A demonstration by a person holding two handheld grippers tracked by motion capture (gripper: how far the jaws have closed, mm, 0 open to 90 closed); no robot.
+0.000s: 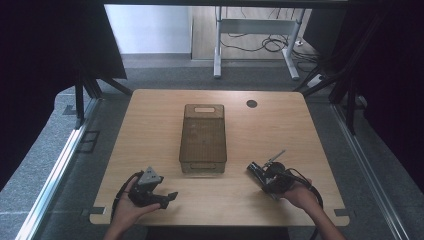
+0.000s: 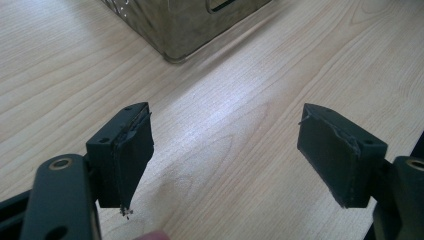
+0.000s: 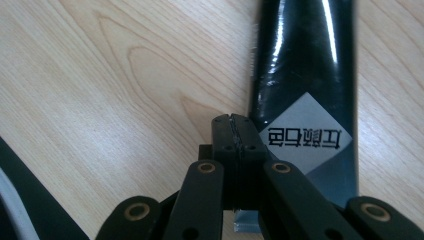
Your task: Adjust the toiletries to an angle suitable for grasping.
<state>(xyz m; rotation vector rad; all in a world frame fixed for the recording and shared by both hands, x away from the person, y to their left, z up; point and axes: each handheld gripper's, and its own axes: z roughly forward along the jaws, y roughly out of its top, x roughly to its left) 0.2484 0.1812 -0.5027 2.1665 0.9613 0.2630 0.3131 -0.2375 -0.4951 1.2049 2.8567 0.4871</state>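
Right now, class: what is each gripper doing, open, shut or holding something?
Left gripper: open, nothing between its jaws.
Right gripper: shut, nothing gripped; a black packet lies beside it.

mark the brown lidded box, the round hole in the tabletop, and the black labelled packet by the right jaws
brown lidded box (image 1: 202, 139), high view, middle of its lid
round hole (image 1: 251, 104), high view, centre of the dark hole at the table's far side
black labelled packet (image 3: 305, 75), right gripper view, glossy black face above the grey label

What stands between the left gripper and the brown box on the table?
Nothing visible does. Only bare table lies between the open left gripper and the near corner of the brown box.
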